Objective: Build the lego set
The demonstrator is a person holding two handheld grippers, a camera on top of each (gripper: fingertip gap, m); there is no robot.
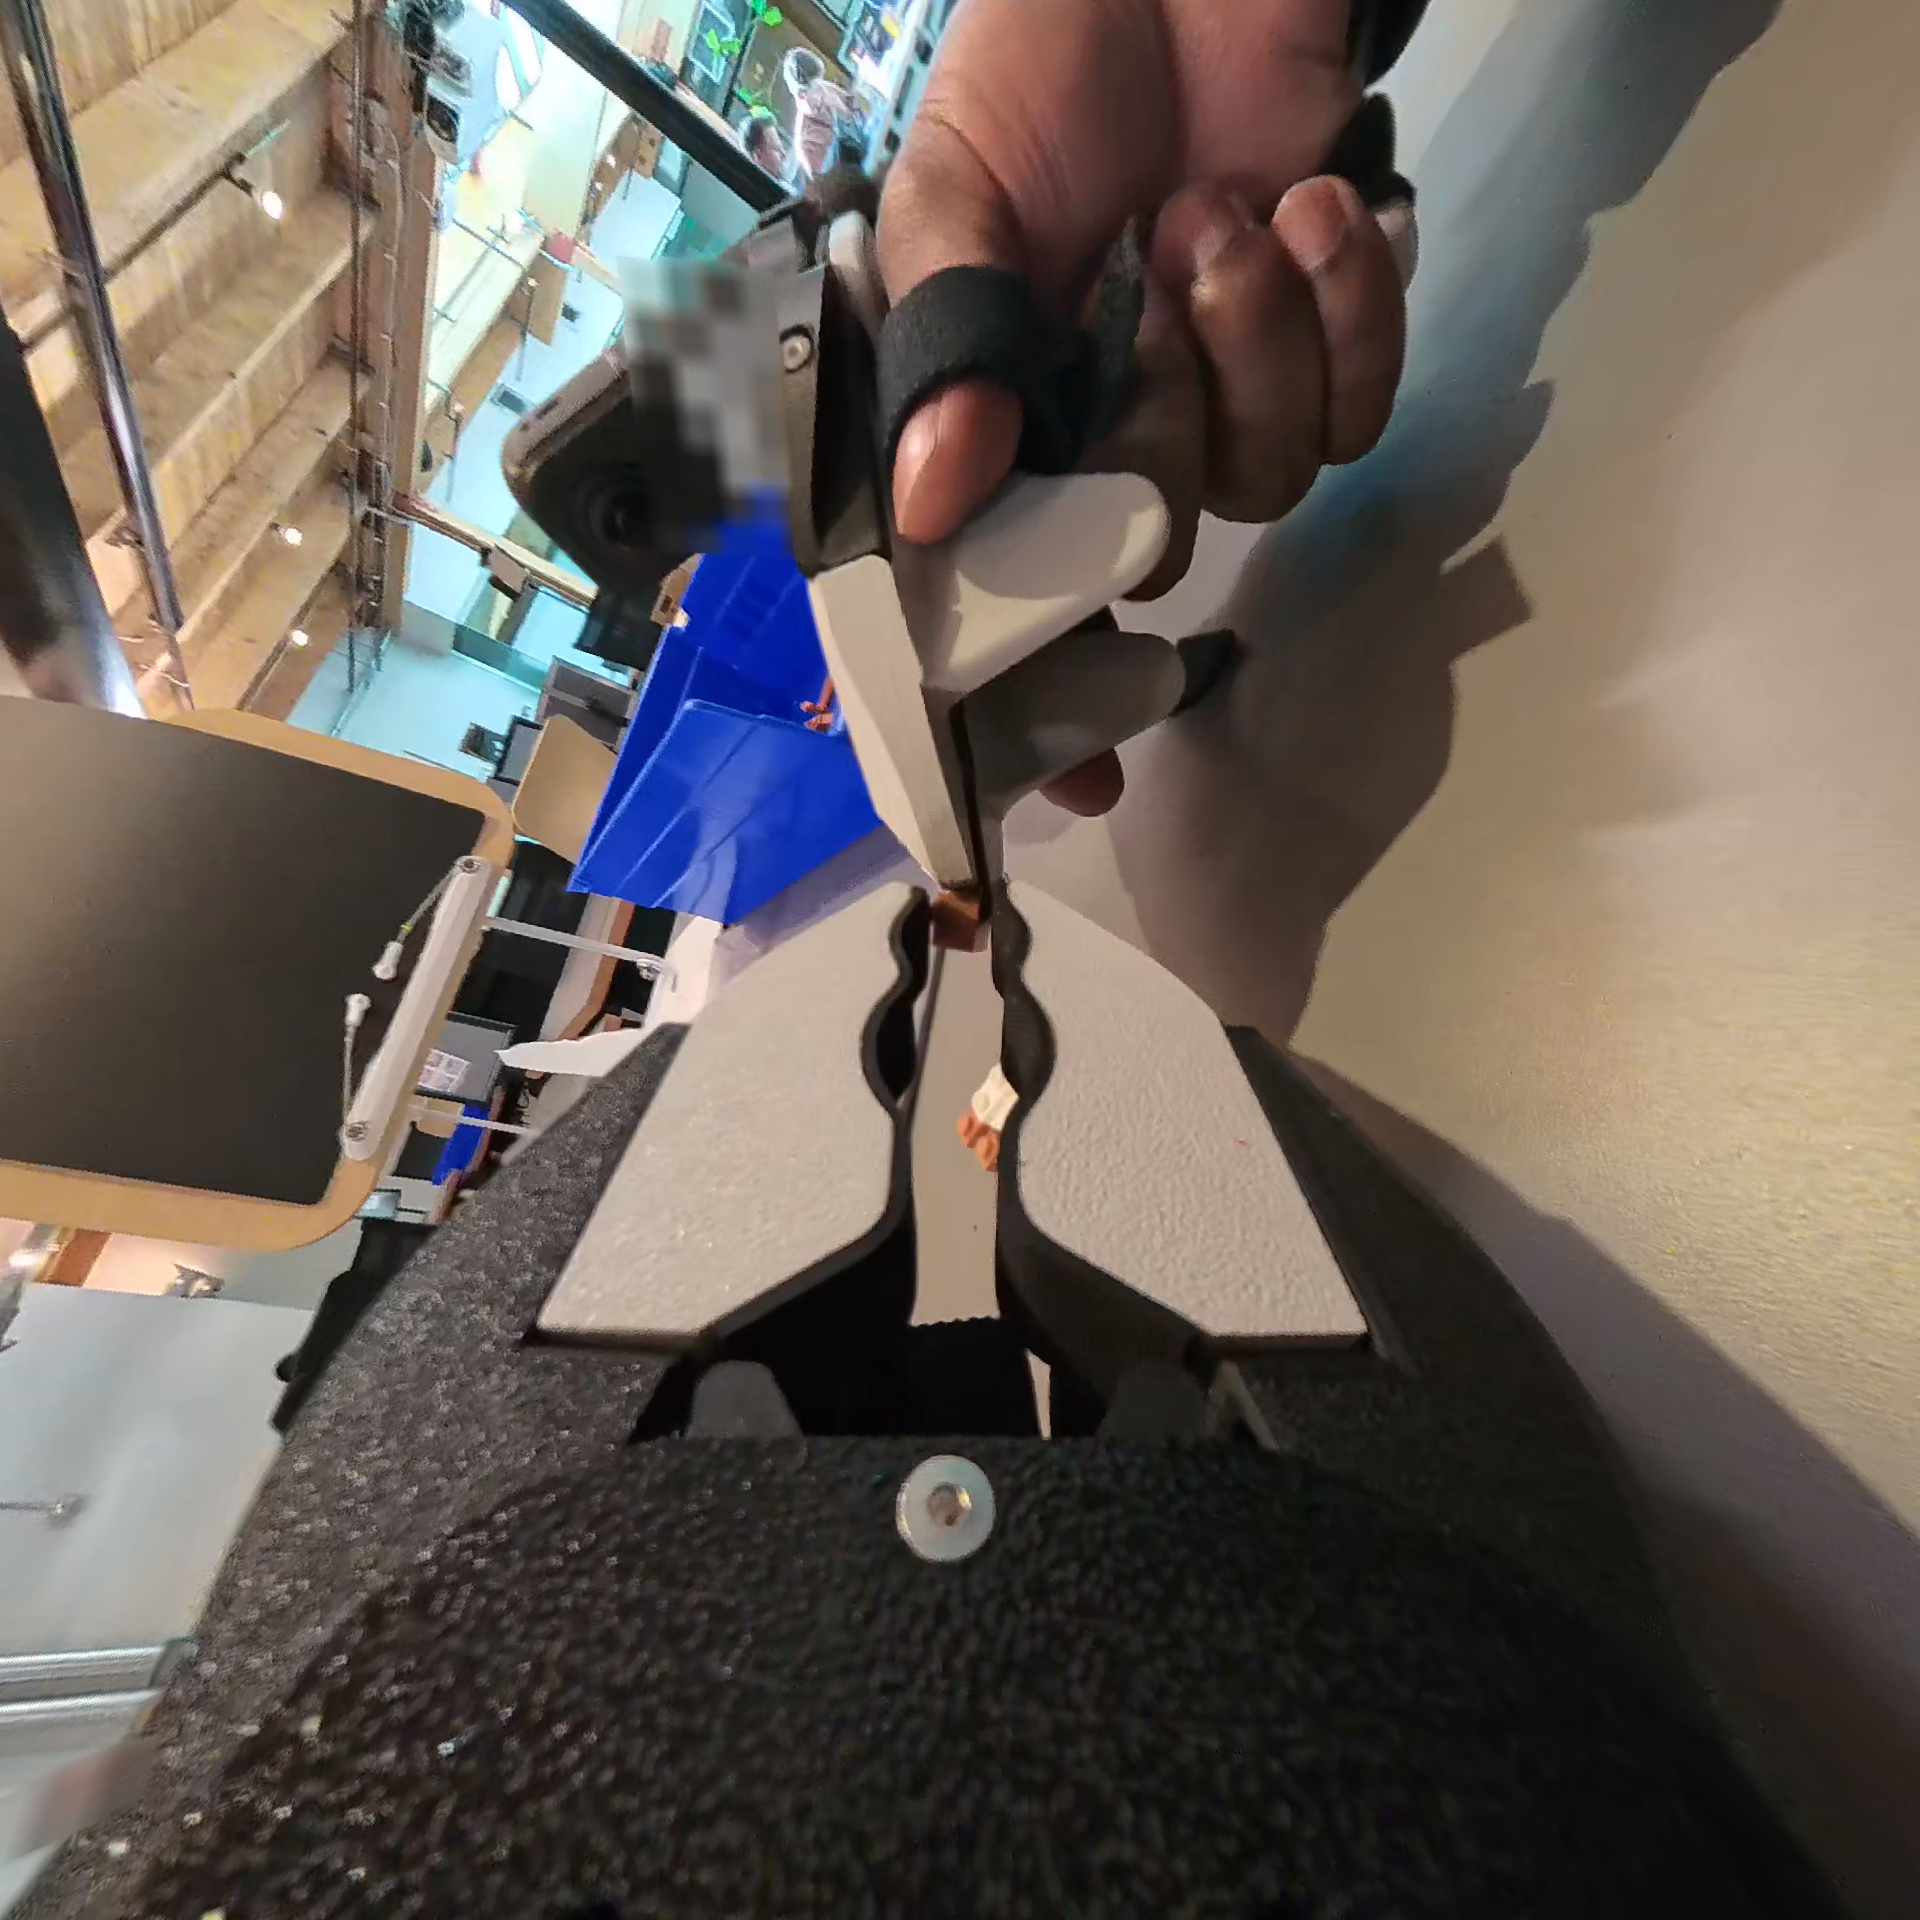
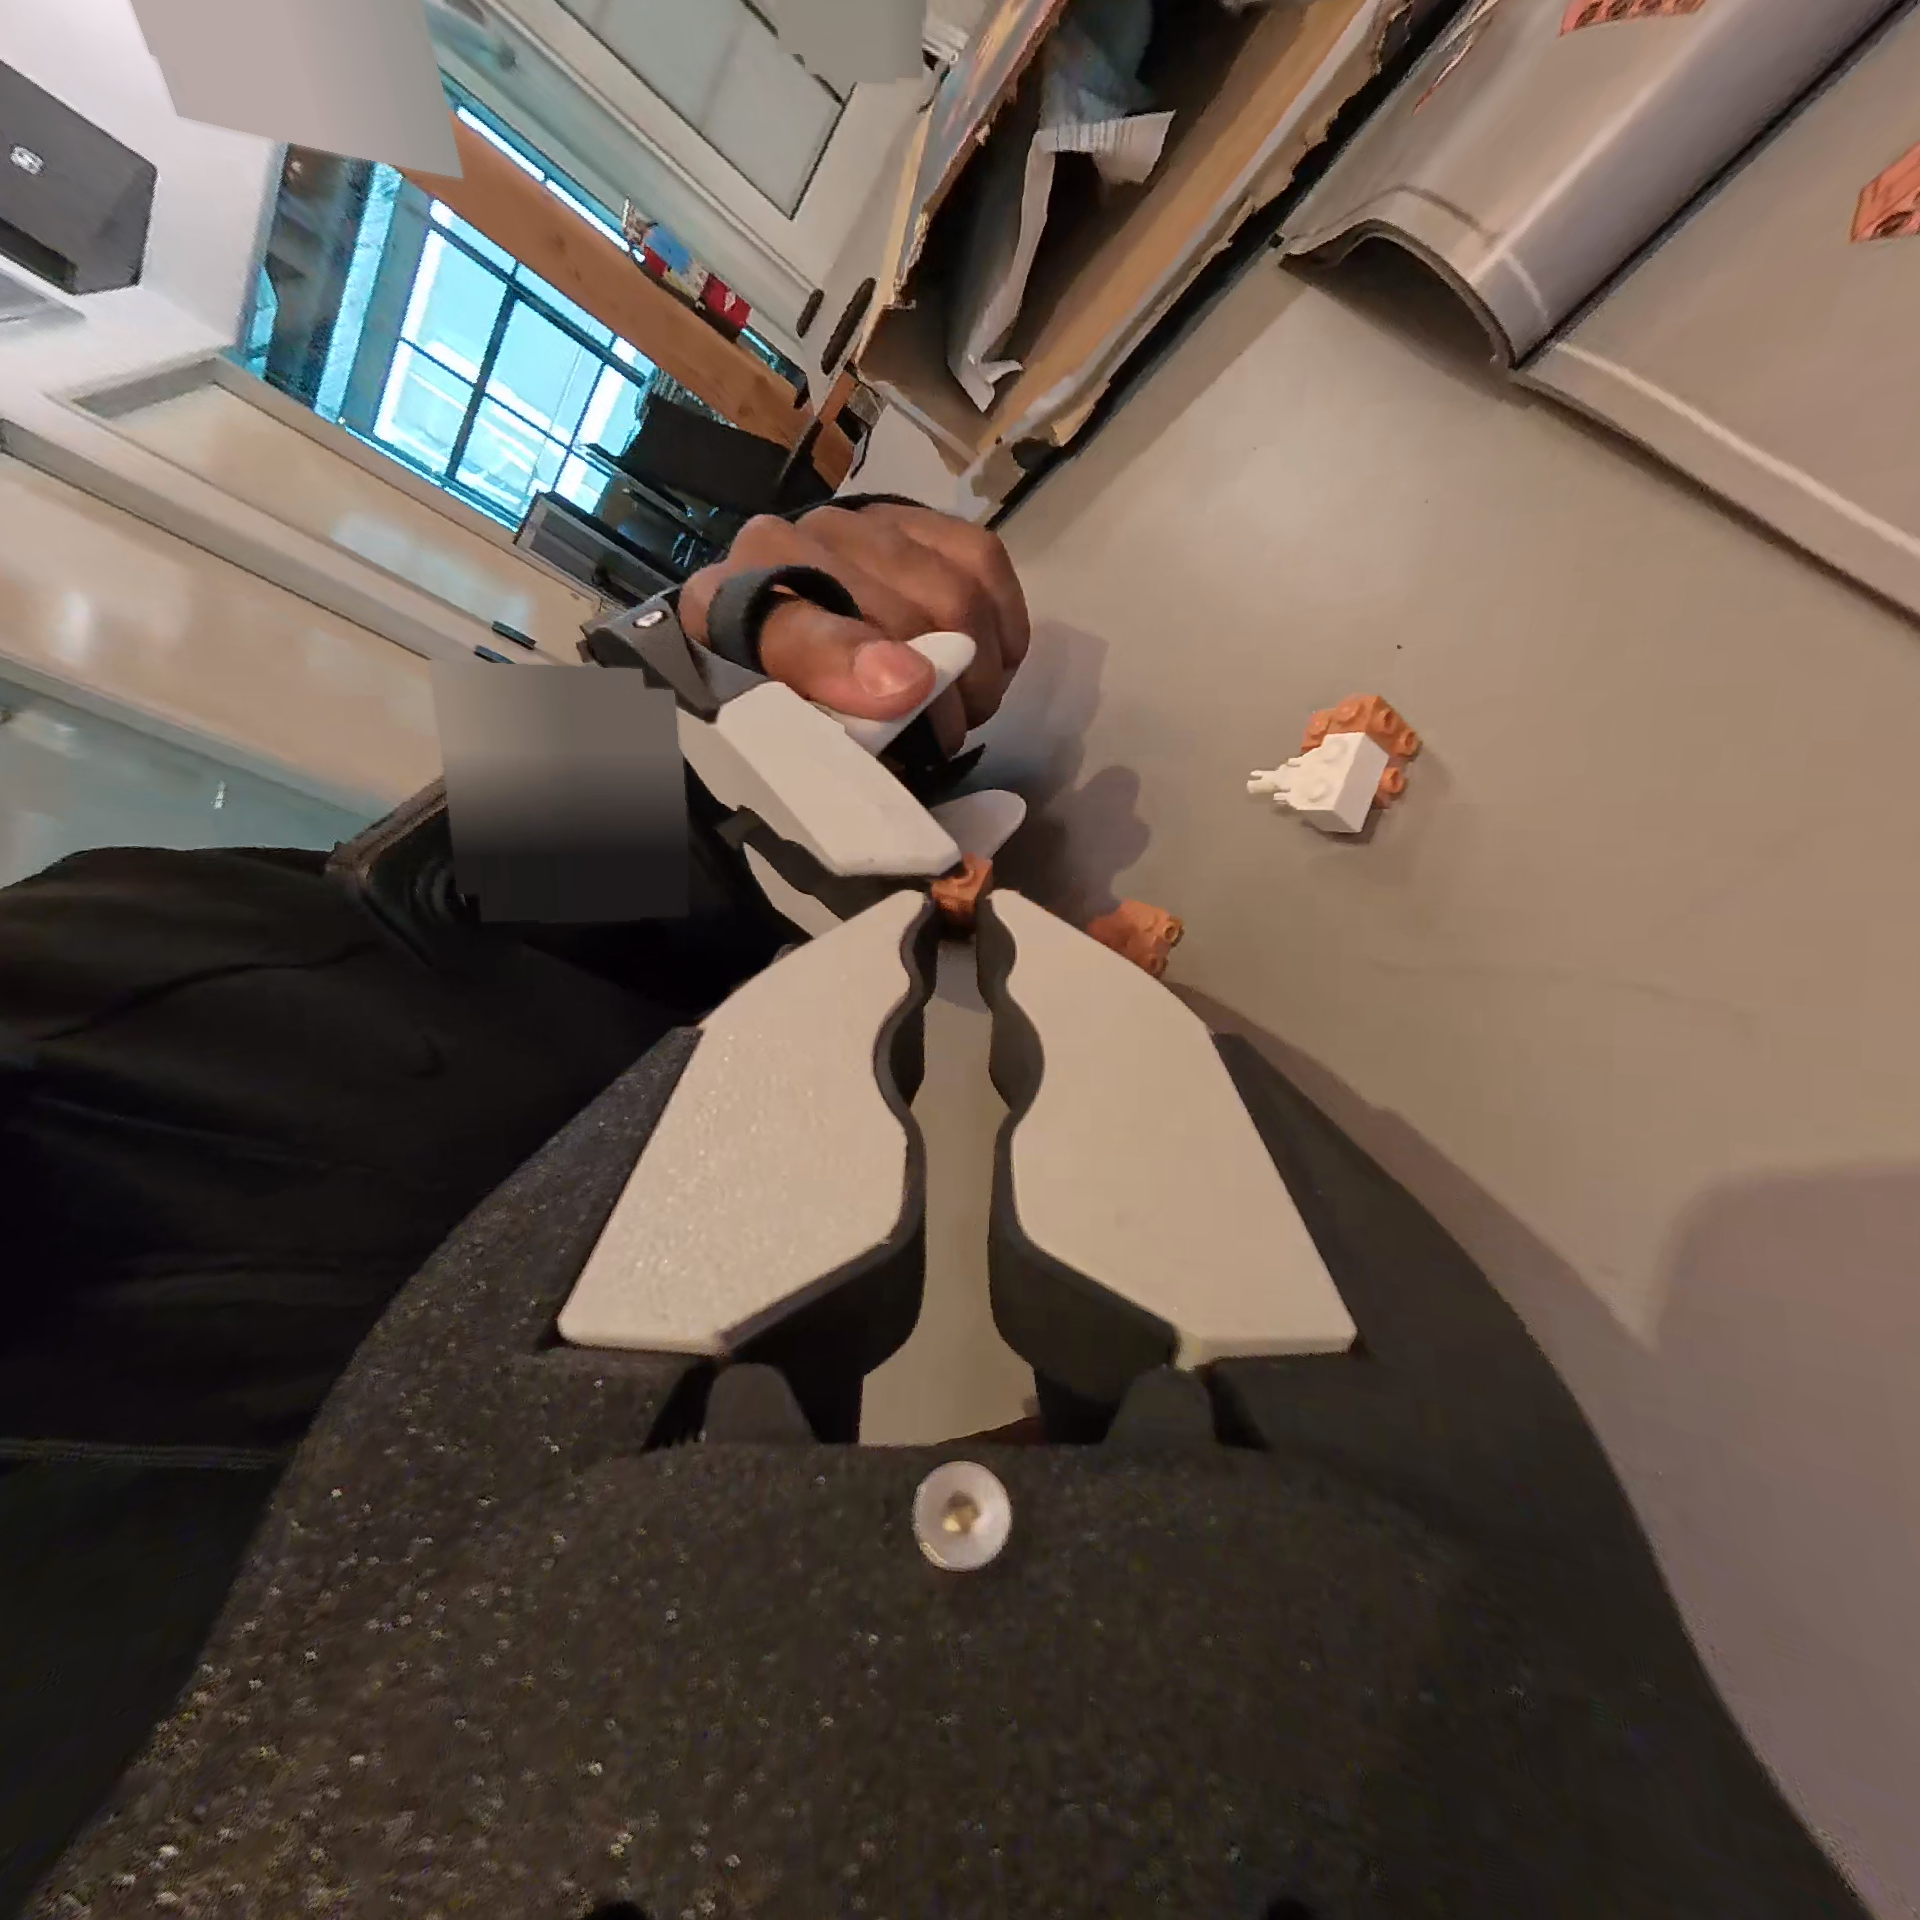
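A small orange brick point(image 1: 958, 923) sits between the tips of my left gripper point(image 1: 961, 920), and both pads press on it. My right gripper point(image 1: 968, 871), held in a hand, comes down from above and its tips meet the same brick. In the right wrist view the orange brick point(image 2: 961, 896) is pinched at the tips of my right gripper point(image 2: 961, 914). My left gripper point(image 2: 961, 860) reaches in from the upper left and touches it too. The brick is held above the grey table point(image 2: 1558, 987).
A white brick on an orange plate point(image 2: 1340, 764) and a loose orange brick point(image 2: 1138, 930) lie on the table to the right. A cardboard box point(image 2: 1039, 260) and a grey tray point(image 2: 1558, 208) stand beyond. Blue bins point(image 1: 727, 790) and a black board point(image 1: 208, 966) are at the left. My left and right fingertips are right by each other.
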